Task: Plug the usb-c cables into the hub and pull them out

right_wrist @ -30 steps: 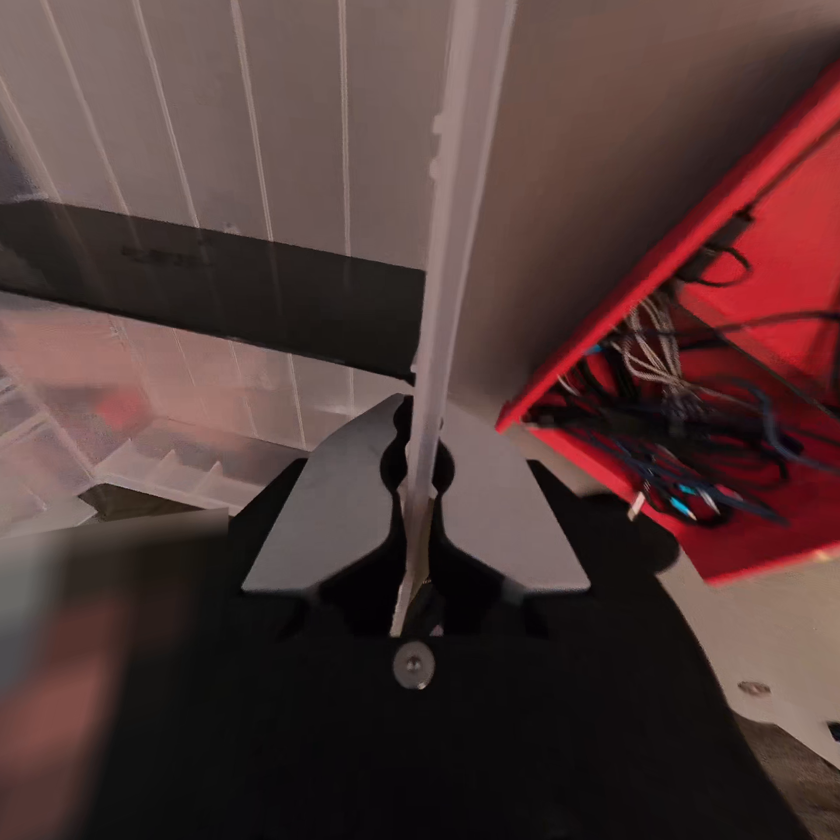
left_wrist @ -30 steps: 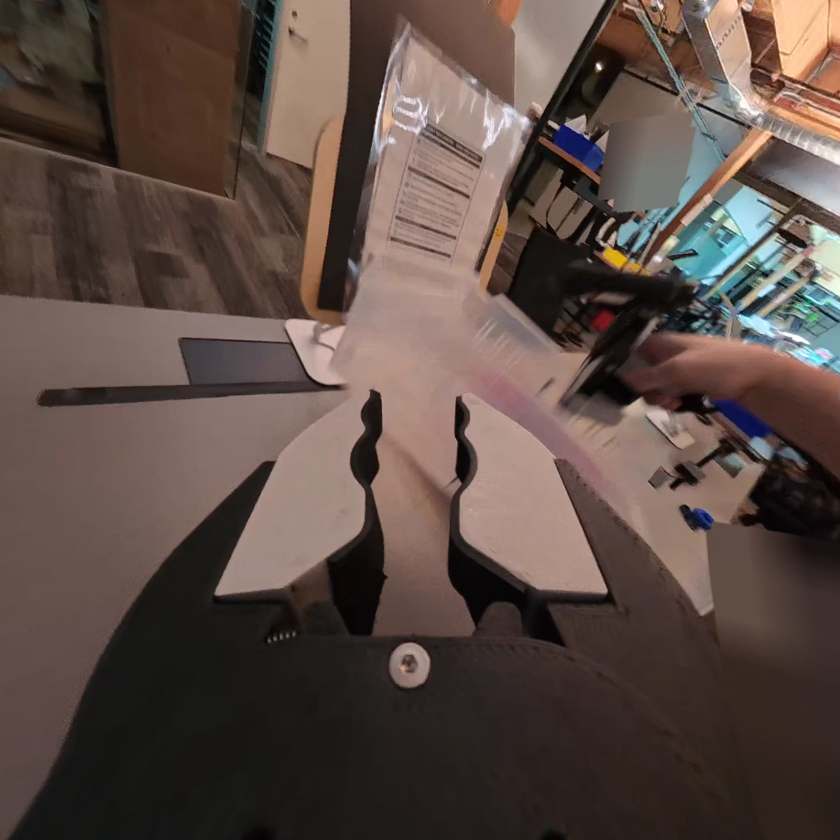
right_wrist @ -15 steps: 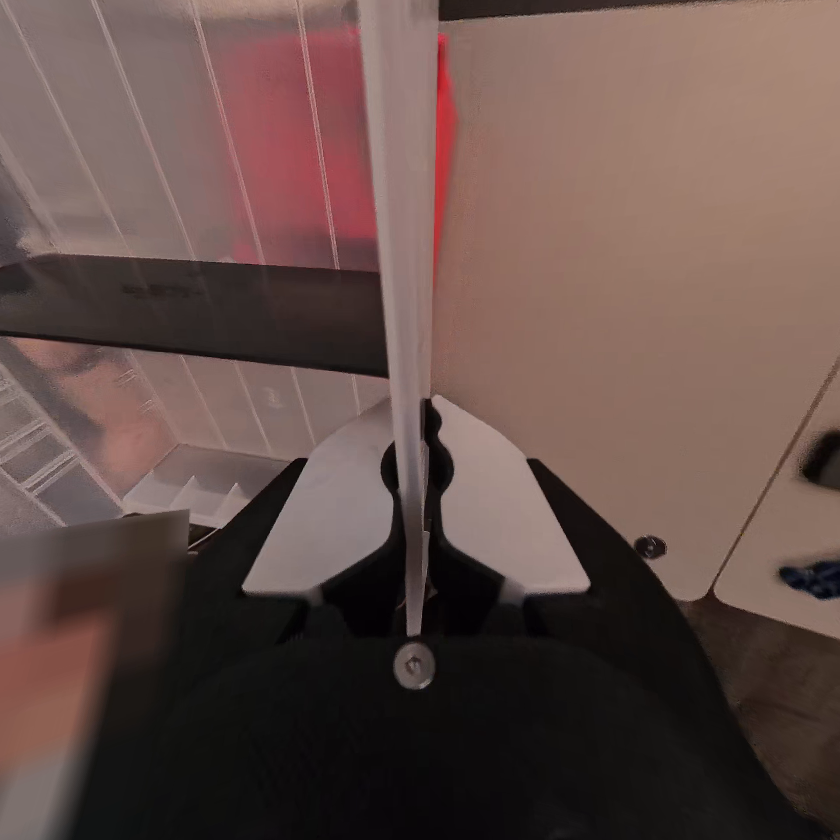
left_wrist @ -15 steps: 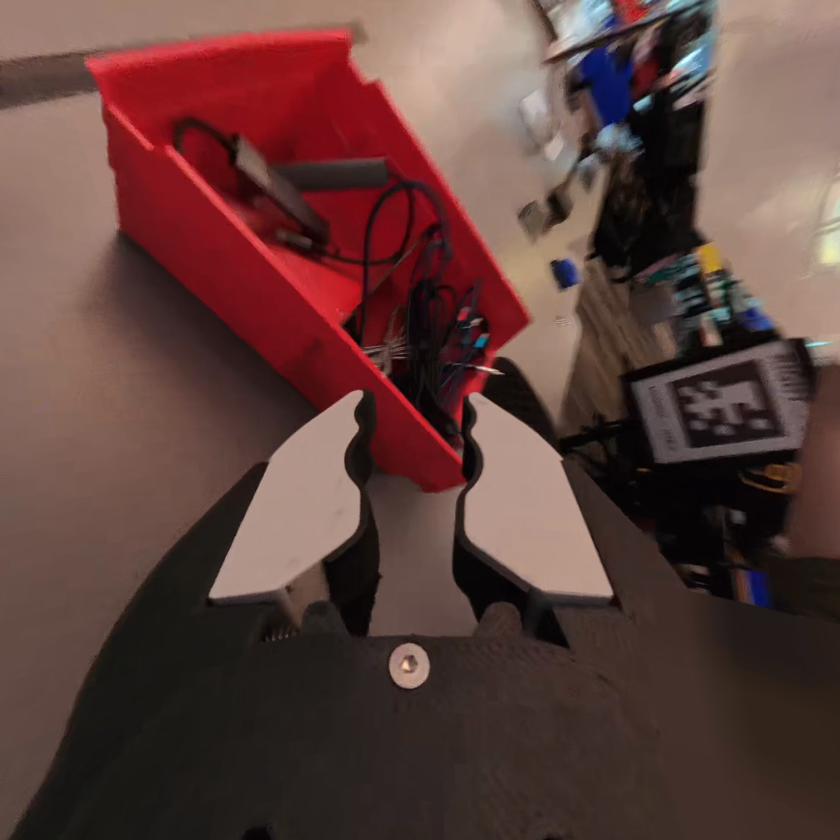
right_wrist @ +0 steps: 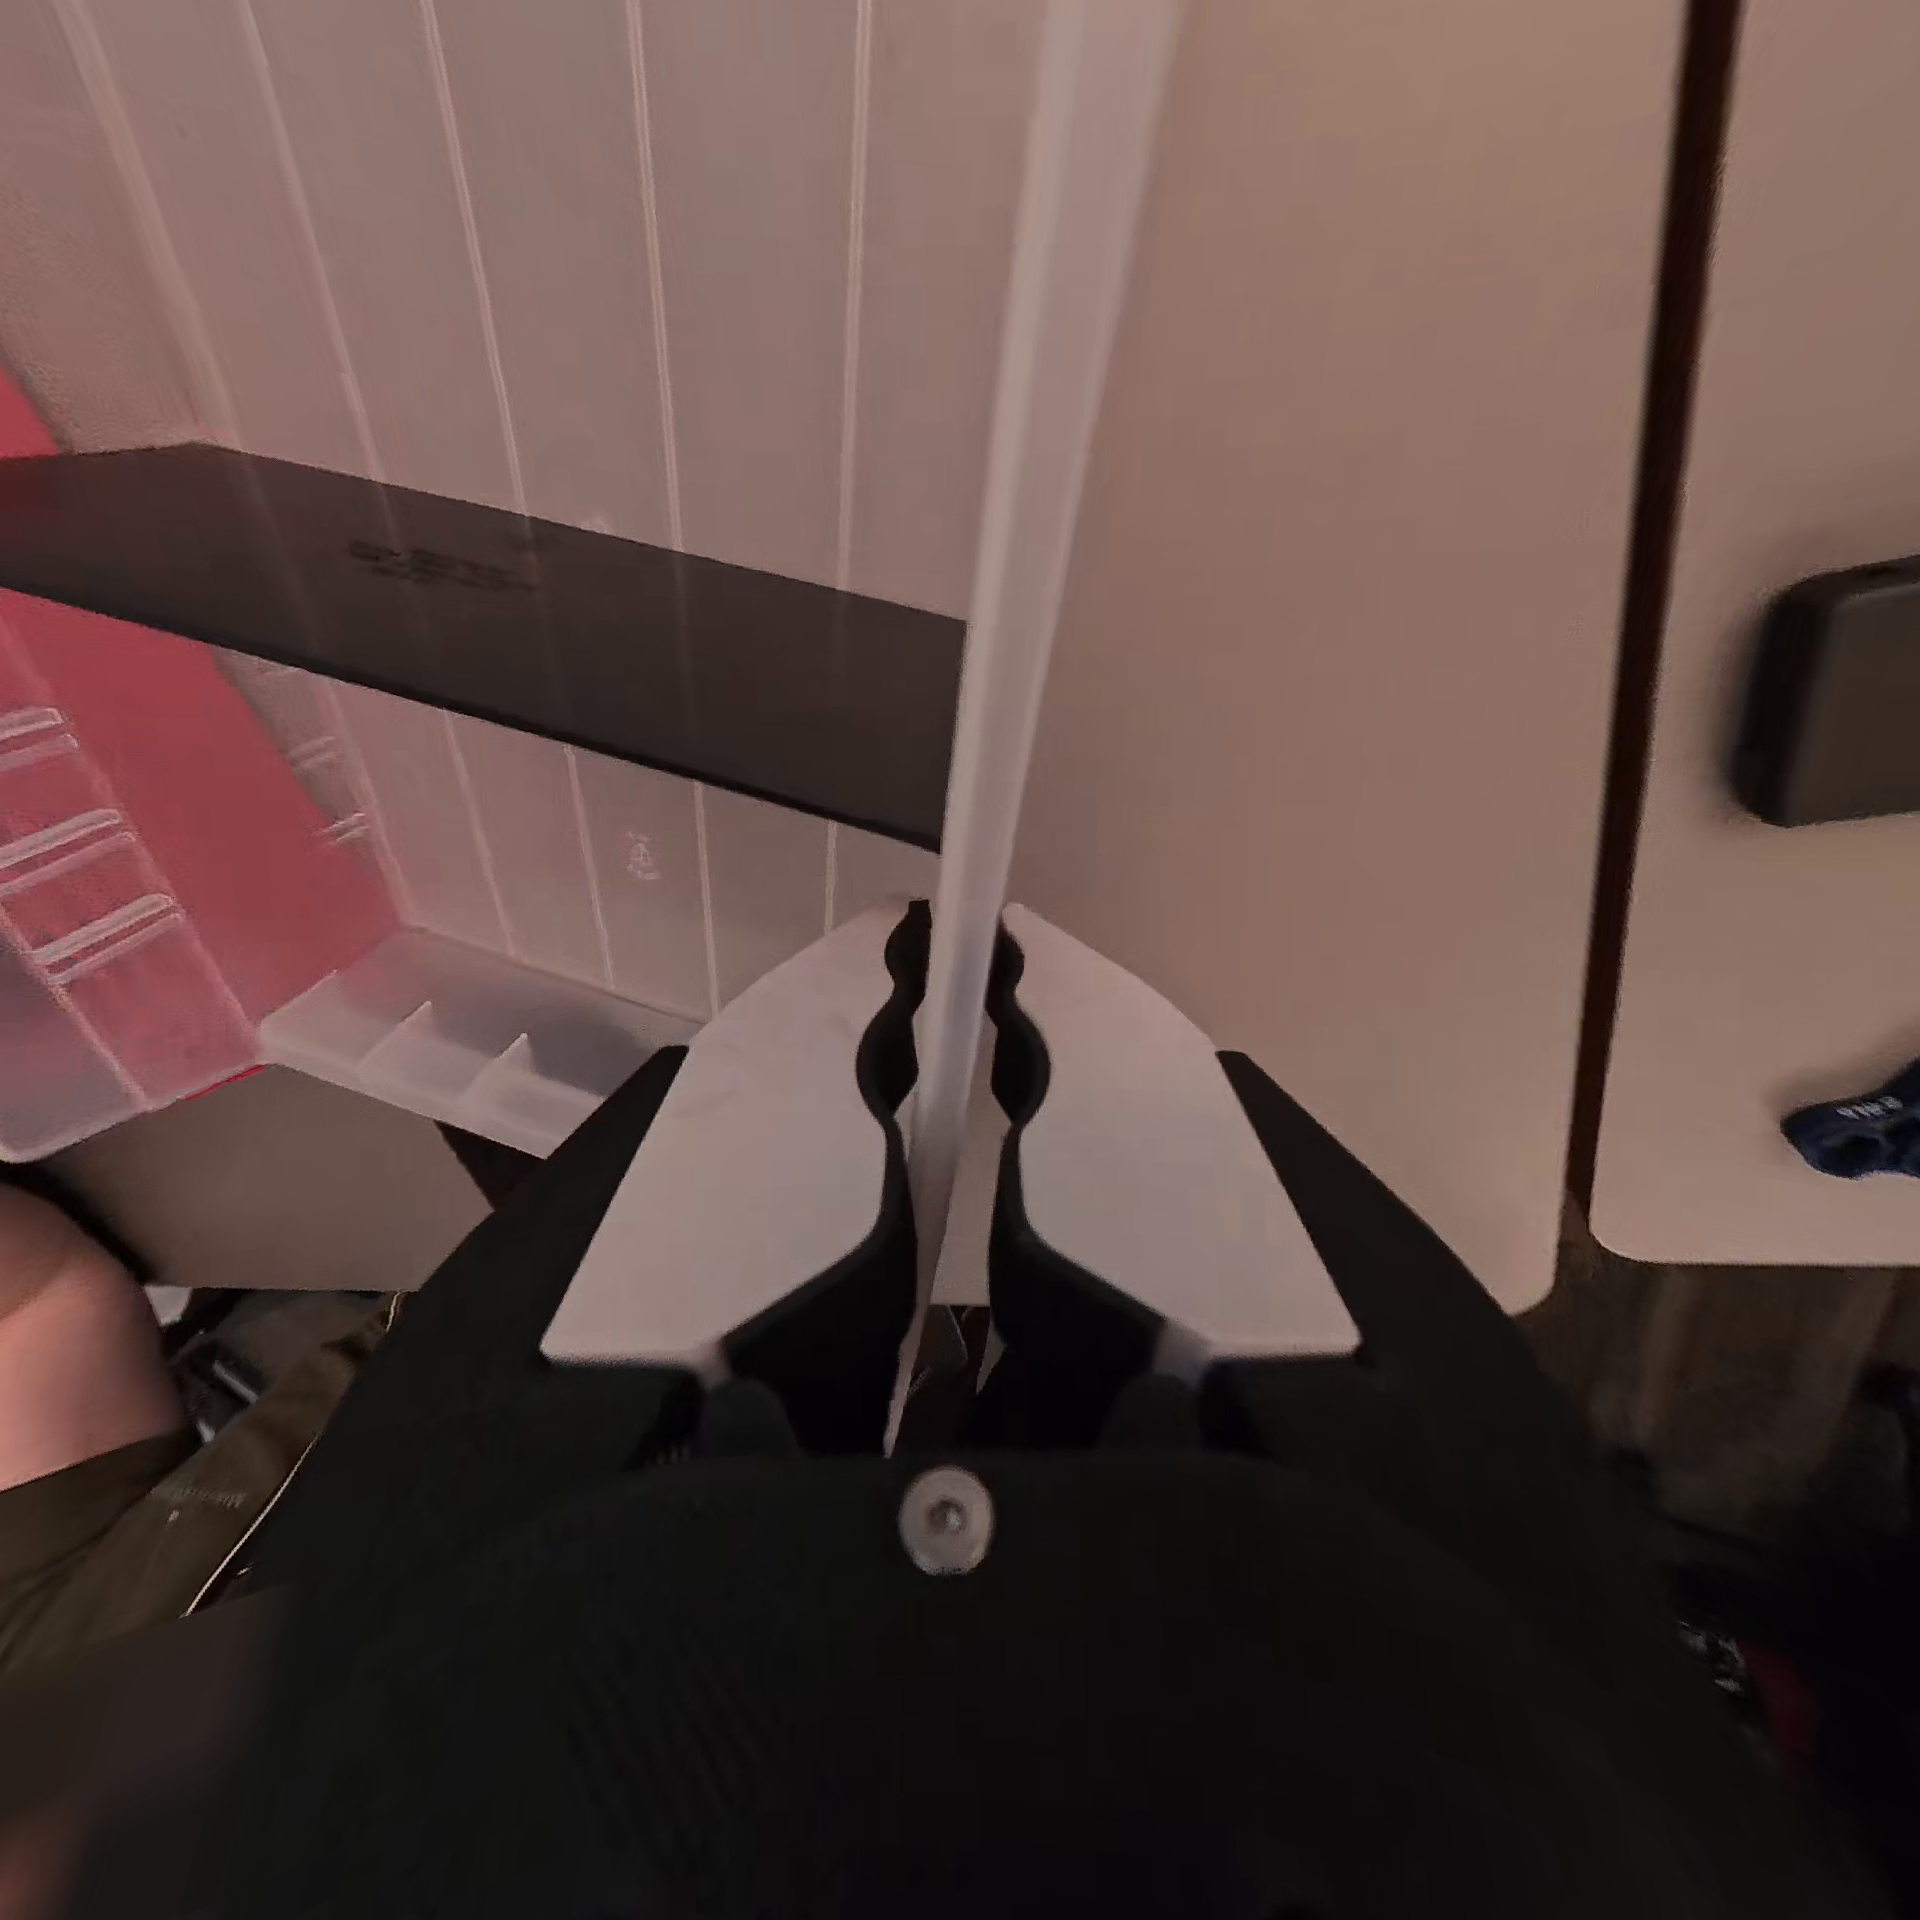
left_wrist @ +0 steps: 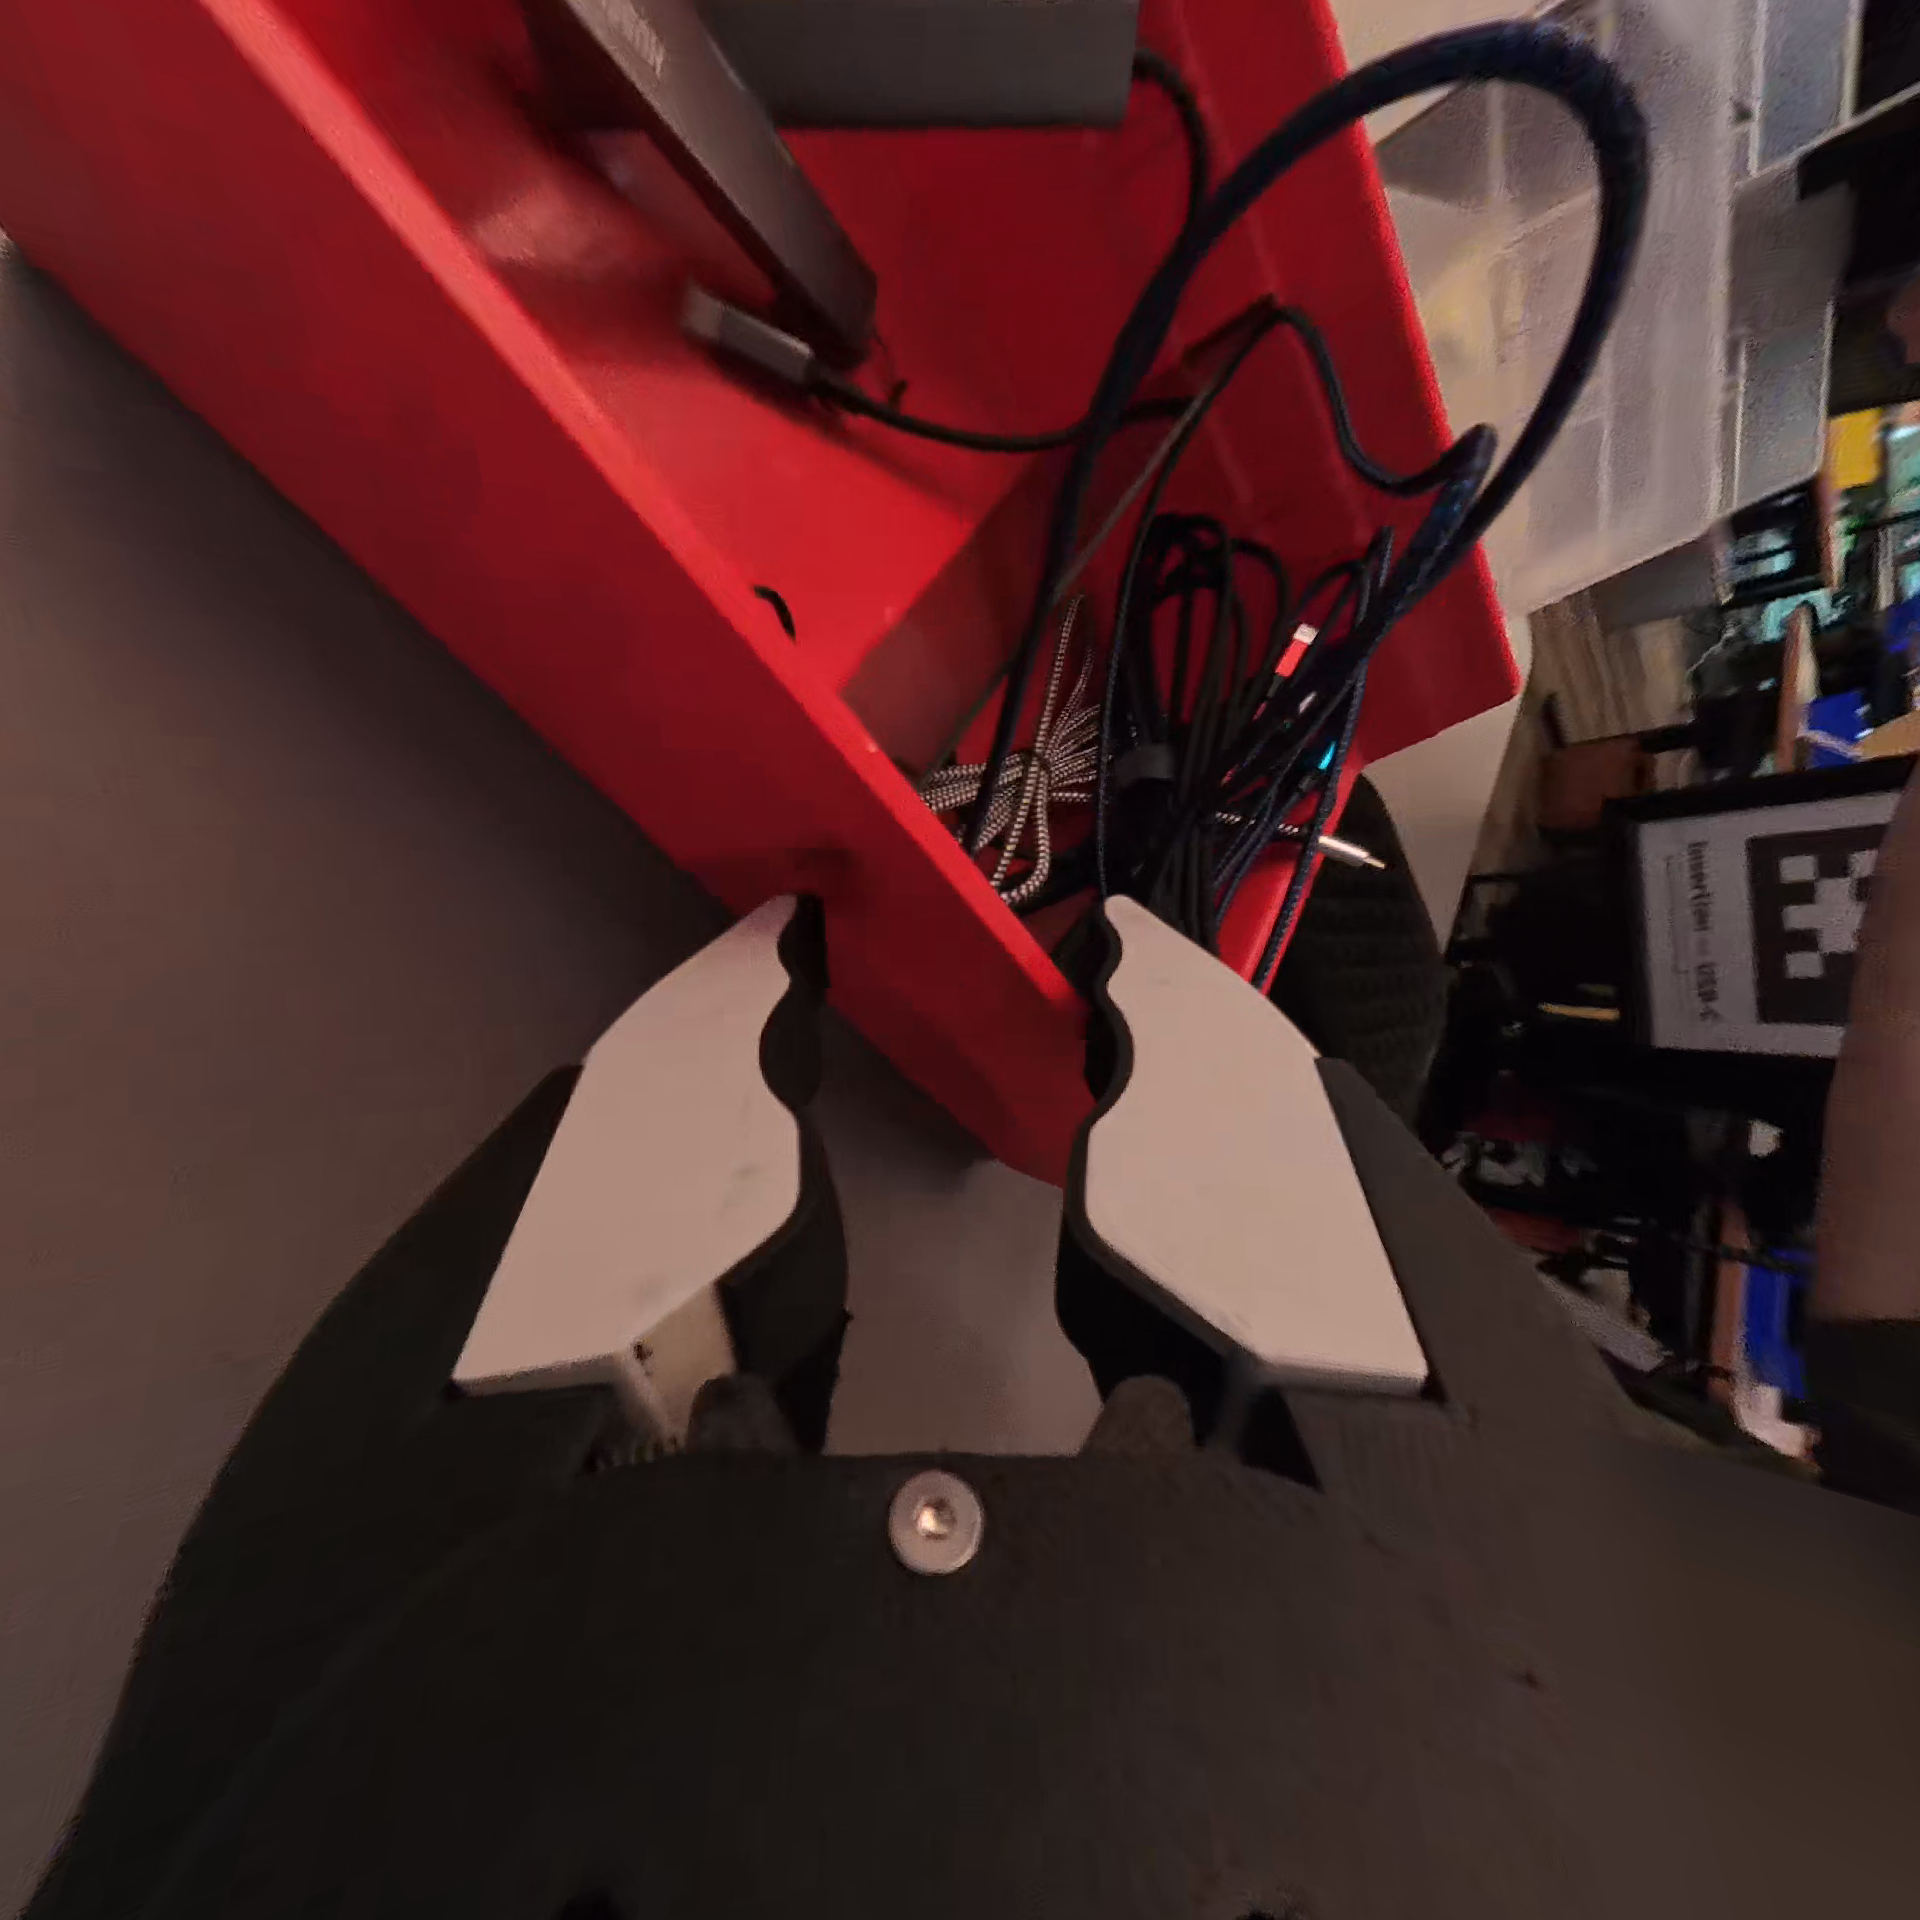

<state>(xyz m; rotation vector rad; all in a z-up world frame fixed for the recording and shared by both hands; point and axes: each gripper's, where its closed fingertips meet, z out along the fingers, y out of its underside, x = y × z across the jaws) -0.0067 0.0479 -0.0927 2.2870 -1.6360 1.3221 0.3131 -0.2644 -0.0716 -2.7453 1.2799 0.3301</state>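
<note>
A red bin (left_wrist: 582,540) fills the left wrist view. It holds a dark grey hub (left_wrist: 727,187) with a grey plug (left_wrist: 743,332) at its end, and a tangle of black, blue and braided USB-C cables (left_wrist: 1195,769). My left gripper (left_wrist: 945,914) is open, and its fingertips straddle the bin's near wall at a corner. My right gripper (right_wrist: 956,914) is shut on the thin edge of a clear ribbed plastic cover (right_wrist: 623,416) and holds it upright. The red bin shows faintly through the cover (right_wrist: 125,779).
The bin stands on a grey table (left_wrist: 260,831). A marker sign (left_wrist: 1787,925) and cluttered shelves lie to the right. In the right wrist view there is a white tabletop (right_wrist: 1351,520), a dark flat object (right_wrist: 1839,696), a blue item (right_wrist: 1860,1132) and a hand (right_wrist: 62,1351). The grippers' ends are close to 45 cm from one another.
My left gripper swung down from facing the room and closed in on the red bin, still open. My right gripper stayed shut on the clear cover and carried it away from the bin.
</note>
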